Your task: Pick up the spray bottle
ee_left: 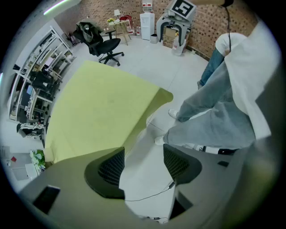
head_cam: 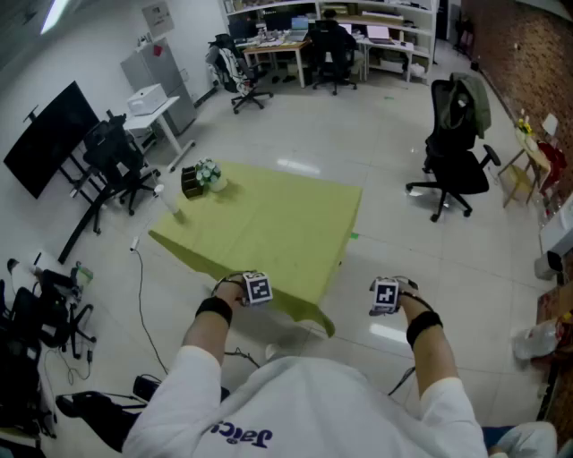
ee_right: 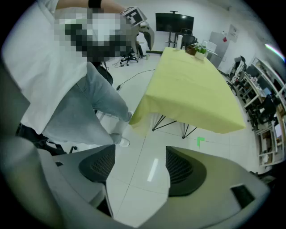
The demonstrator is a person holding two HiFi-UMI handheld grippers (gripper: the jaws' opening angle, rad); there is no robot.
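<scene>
Pointing down at the floor by the near edge of the yellow-green surface (head_cam: 269, 233), the left hand-held gripper (ee_left: 143, 165) and the right hand-held gripper (ee_right: 139, 166) are held with jaws apart and nothing between them. What appears to be the spray bottle (head_cam: 168, 201) is seen at the surface's far left corner, near a small plant (head_cam: 209, 173), well apart from both.

An office; swivel chair (head_cam: 452, 152), computer desks (head_cam: 279, 43), shelving (head_cam: 394, 18), large black screen (head_cam: 49, 136).
</scene>
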